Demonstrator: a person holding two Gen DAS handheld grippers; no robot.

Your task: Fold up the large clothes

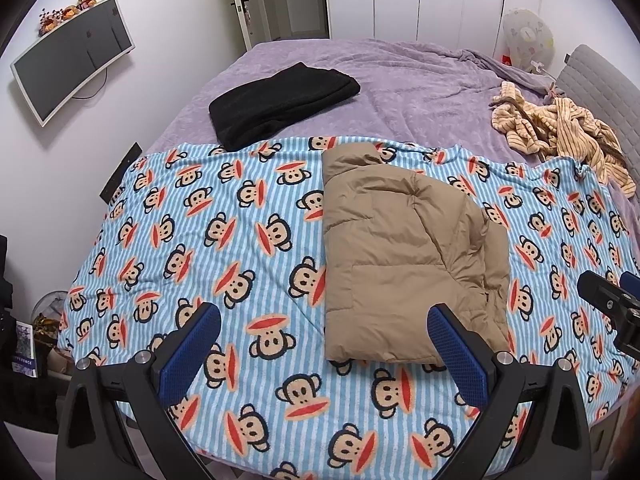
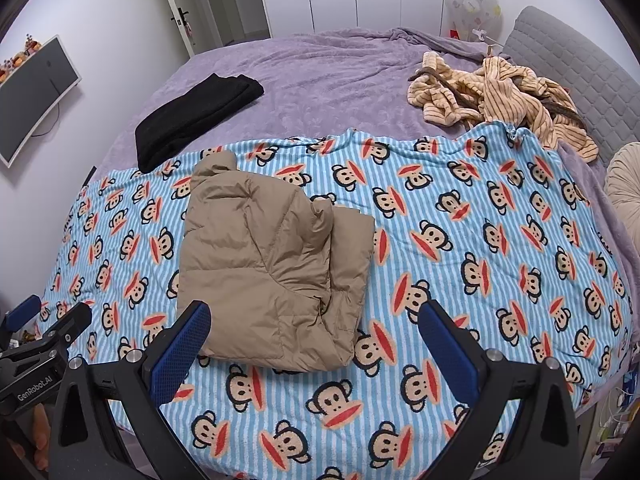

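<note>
A tan puffer jacket [image 1: 396, 248] lies folded into a compact block on the blue striped monkey-print blanket [image 1: 224, 240]; it also shows in the right wrist view [image 2: 272, 264]. My left gripper [image 1: 324, 316] is open and empty, held above the blanket's near edge just before the jacket. My right gripper [image 2: 314, 312] is open and empty at the jacket's near right side. Each gripper shows at the edge of the other view, the right one at the far right [image 1: 612, 300] and the left one at the far left [image 2: 44, 328].
A folded black garment [image 1: 280, 104] lies on the purple bedspread [image 1: 420, 88] behind the blanket. A crumpled yellow striped garment [image 1: 560, 128] lies at the back right by the grey headboard [image 2: 580, 72]. A wall monitor [image 1: 72, 60] hangs at left.
</note>
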